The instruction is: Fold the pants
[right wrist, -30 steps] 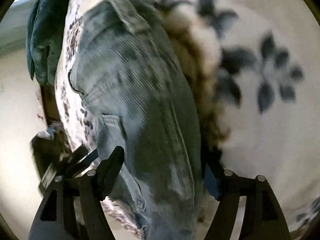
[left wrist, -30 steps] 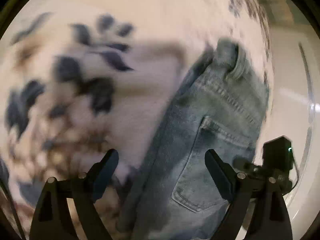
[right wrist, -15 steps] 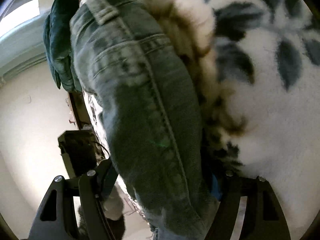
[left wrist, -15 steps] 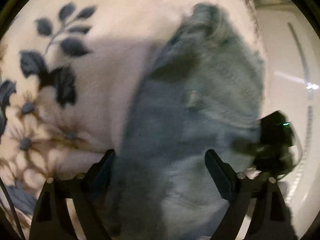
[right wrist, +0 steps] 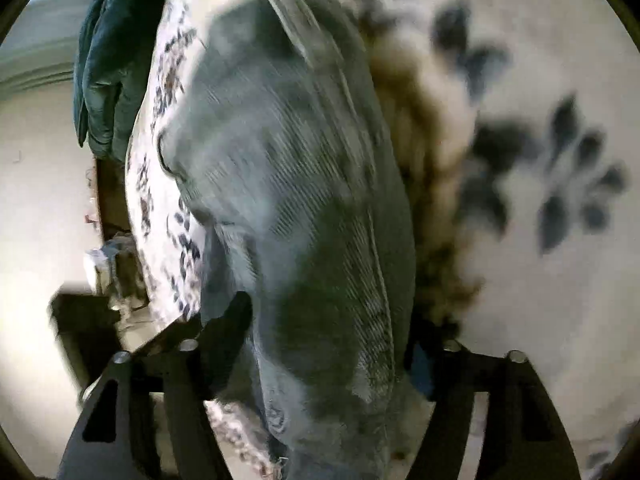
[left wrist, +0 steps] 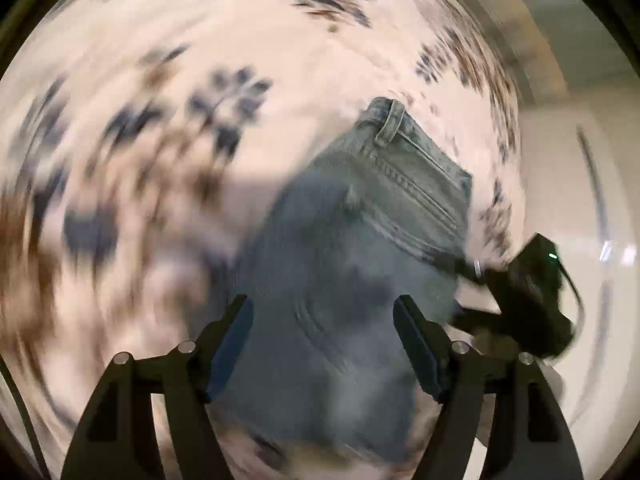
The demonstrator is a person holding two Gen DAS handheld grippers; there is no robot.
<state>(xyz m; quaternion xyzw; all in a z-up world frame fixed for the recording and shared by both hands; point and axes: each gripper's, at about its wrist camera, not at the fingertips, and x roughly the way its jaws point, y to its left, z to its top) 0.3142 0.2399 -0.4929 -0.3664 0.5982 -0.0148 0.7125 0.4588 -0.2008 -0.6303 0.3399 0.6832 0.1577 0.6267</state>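
Light blue denim pants [left wrist: 360,240] lie folded on a white blanket with dark blue flowers [left wrist: 160,120]. The waistband and a belt loop point to the far end. My left gripper [left wrist: 323,344] hovers over the near part of the pants, jaws wide apart and nothing between them. The right gripper shows at the pants' right edge in the left wrist view [left wrist: 532,300]. In the right wrist view the pants [right wrist: 300,200] fill the middle, and my right gripper [right wrist: 328,340] stands open with denim lying between the wide-spread fingers. Both views are motion-blurred.
The blanket's edge [right wrist: 160,200] drops off left of the pants, with pale floor [right wrist: 40,240] beyond. A dark teal cloth [right wrist: 104,72] hangs at the far left corner. Dark clutter [right wrist: 112,272] sits low by the bed's side.
Both grippers have shifted over the pants, with heavy blur. The left view has pulled back, so the waistband and belt loop show again. Both grippers stay open.
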